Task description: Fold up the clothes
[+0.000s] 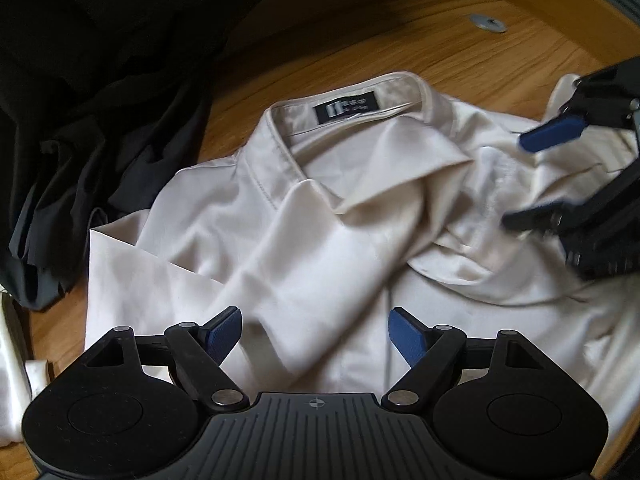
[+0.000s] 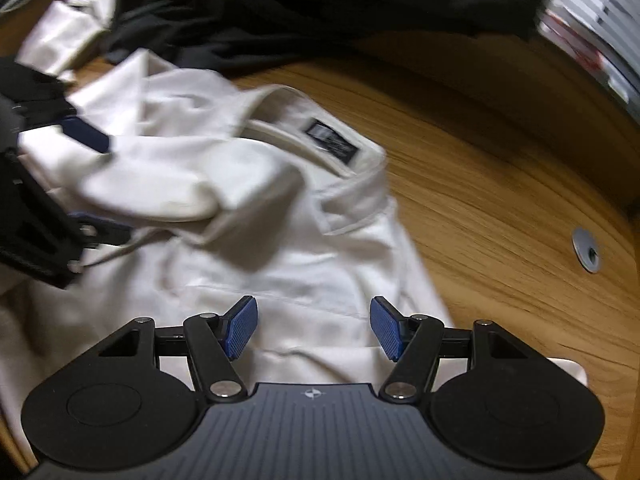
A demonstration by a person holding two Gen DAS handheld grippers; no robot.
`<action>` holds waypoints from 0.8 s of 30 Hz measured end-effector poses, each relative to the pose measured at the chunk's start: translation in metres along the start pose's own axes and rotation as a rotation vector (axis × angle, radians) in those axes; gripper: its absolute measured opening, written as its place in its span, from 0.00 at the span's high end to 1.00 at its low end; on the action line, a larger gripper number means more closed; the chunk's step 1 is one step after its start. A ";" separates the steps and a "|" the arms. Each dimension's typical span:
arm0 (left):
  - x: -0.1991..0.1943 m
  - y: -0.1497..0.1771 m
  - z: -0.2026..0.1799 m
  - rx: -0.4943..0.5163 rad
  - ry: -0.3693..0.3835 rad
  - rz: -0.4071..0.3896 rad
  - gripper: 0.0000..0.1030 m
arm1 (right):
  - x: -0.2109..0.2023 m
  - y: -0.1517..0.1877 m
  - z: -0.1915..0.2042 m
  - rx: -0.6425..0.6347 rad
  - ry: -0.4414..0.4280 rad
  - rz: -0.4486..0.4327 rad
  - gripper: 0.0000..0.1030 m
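Note:
A cream collared shirt [image 1: 320, 220] lies crumpled on the wooden table [image 1: 440, 52], its collar and dark neck label [image 1: 346, 110] toward the far side. A sleeve is draped across its front. My left gripper [image 1: 316, 320] hovers open over the shirt's lower front, with only loose cloth below its blue pads. My right gripper [image 1: 536, 176] enters from the right, over the shirt's right shoulder. In the right wrist view the same shirt [image 2: 304, 264] and its label [image 2: 330, 142] appear. There my right gripper [image 2: 313, 320] is open above the cloth, and my left gripper [image 2: 100, 182] is at the left edge.
A heap of dark garments [image 1: 100, 100] borders the shirt's left side and lies behind it in the right wrist view [image 2: 320, 8]. White cloth [image 2: 68, 36] lies further off. A metal disc [image 1: 489, 23] is set in the table. A striped surface [image 2: 600, 20] stands at the far right.

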State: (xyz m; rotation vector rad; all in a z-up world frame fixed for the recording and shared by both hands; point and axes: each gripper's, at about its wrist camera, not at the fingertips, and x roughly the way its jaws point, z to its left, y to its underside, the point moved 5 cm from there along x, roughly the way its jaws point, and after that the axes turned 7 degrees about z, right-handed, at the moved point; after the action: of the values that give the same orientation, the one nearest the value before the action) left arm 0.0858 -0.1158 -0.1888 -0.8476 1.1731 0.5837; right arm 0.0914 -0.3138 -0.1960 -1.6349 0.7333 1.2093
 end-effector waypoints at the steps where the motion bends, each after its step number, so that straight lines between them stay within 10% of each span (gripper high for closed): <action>1: 0.004 -0.001 0.003 -0.005 -0.001 0.009 0.20 | 0.004 -0.002 -0.006 0.018 0.002 0.009 0.33; 11: -0.015 -0.012 0.048 -0.141 0.068 -0.076 0.18 | 0.016 -0.009 -0.060 0.227 -0.057 0.010 0.52; 20: -0.002 -0.042 0.115 -0.198 -0.061 -0.059 0.18 | 0.026 -0.004 -0.080 0.220 -0.030 0.060 0.63; 24: 0.018 -0.044 0.132 -0.223 -0.071 -0.016 0.32 | 0.024 -0.005 -0.079 0.198 -0.014 0.043 0.95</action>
State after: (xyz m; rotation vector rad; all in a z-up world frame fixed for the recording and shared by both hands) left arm 0.1982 -0.0330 -0.1747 -1.0169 1.0483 0.7348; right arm 0.1339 -0.3832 -0.2116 -1.4530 0.8551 1.1393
